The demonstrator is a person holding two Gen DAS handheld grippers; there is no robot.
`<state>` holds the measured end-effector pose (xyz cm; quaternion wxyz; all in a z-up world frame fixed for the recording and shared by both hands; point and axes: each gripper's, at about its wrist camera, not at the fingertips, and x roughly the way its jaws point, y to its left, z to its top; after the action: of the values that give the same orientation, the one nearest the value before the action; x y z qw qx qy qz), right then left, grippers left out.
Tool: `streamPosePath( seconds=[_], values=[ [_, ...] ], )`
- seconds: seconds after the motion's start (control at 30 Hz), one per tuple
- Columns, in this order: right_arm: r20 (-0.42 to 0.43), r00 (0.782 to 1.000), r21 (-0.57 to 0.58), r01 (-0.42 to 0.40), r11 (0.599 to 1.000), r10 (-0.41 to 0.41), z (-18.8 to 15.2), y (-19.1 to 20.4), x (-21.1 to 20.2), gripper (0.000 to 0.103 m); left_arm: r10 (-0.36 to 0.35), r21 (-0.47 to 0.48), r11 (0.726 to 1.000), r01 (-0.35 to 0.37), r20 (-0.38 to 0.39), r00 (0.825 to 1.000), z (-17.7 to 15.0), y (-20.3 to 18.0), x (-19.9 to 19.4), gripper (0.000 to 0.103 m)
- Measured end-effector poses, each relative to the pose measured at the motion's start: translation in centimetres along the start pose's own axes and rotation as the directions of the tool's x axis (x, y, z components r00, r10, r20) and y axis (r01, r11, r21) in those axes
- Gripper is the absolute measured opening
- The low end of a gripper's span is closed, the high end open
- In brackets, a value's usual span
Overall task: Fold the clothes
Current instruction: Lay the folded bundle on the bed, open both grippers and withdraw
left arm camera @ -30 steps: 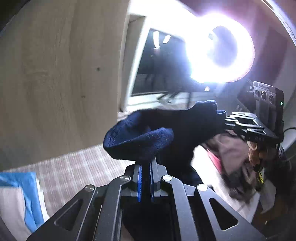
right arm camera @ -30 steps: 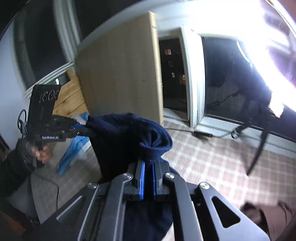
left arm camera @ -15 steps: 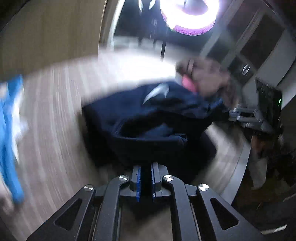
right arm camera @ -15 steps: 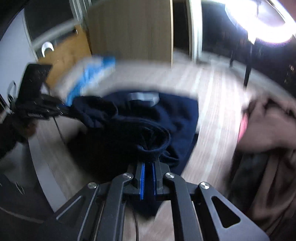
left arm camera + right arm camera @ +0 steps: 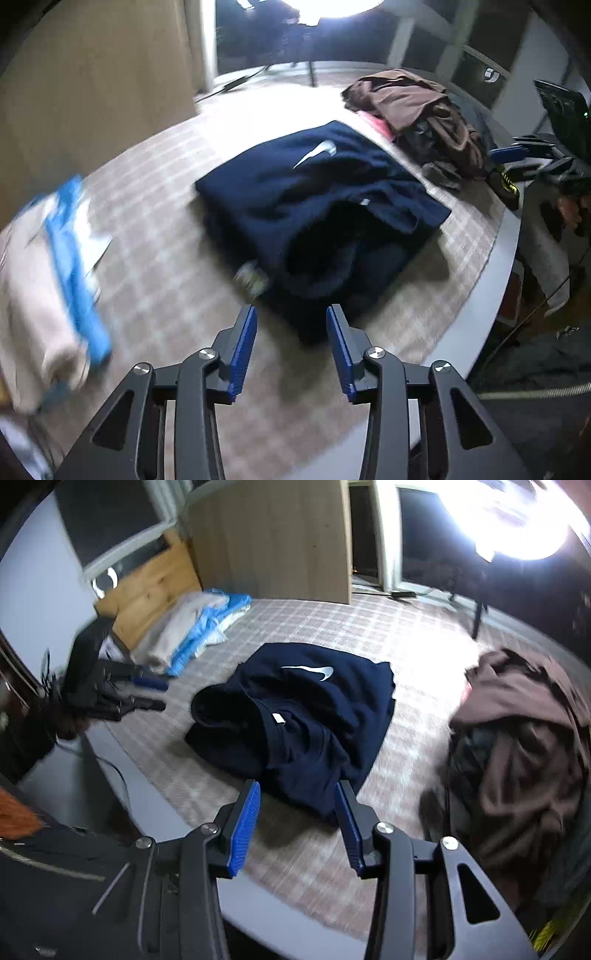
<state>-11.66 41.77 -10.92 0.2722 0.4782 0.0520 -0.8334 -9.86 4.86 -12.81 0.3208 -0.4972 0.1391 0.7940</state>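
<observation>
Both tongs, left point(image 5: 291, 325) and right point(image 5: 297, 801), point steeply down, their jaws opening, nothing gripped.

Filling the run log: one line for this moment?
left gripper: jaws opening, empty | right gripper: jaws opening, empty | navy sweatshirt: crumpled on table

A bright round ring lamp point(image 5: 517, 524) glared above the checked beige cloth point(image 5: 332, 627) covering the surface. A tall pale wooden panel point(image 5: 273, 539) stood behind, beside a knotty pine board point(image 5: 151, 587).
</observation>
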Motion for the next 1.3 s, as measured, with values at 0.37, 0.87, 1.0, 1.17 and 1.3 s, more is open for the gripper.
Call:
streamPosePath(
  seconds=[0.37, 0.87, 1.0, 1.17, 1.3],
  values=[
    [-0.205, 0.978, -0.071, 0.024, 0.997, -0.039, -1.7, -0.2, 9.9, 0.041, -0.146, 0.185, 0.97, 0.158, -0.075, 0.986, -0.5, -2.1, 4.1, 0.022],
    [-0.165, 0.986, 0.062, 0.022, 0.998, -0.011, -1.2, -1.9, 7.9, 0.041, -0.193, -0.154, 0.973, 0.171, -0.141, 0.971, -0.9, 2.8, 4.0, 0.041],
    [-0.16, 0.987, 0.189, 0.006, 0.982, 0.025, -2.8, -3.3, 7.8, 0.041, -0.22, -0.223, 0.958, 0.179, -0.178, 0.959, -2.1, 2.8, 5.5, 0.041],
    [-0.142, 0.988, 0.264, -0.013, 0.965, 0.053, -3.3, -4.8, 8.8, 0.04, -0.195, -0.218, 0.964, 0.154, -0.186, 0.963, -2.5, 2.0, 6.5, 0.024],
    [-0.178, 0.982, 0.208, -0.025, 0.978, 0.062, -2.9, -3.7, 10.5, 0.036, -0.2, -0.211, 0.964, 0.159, -0.186, 0.962, -2.4, 2.4, 6.1, 0.015]
  ],
)
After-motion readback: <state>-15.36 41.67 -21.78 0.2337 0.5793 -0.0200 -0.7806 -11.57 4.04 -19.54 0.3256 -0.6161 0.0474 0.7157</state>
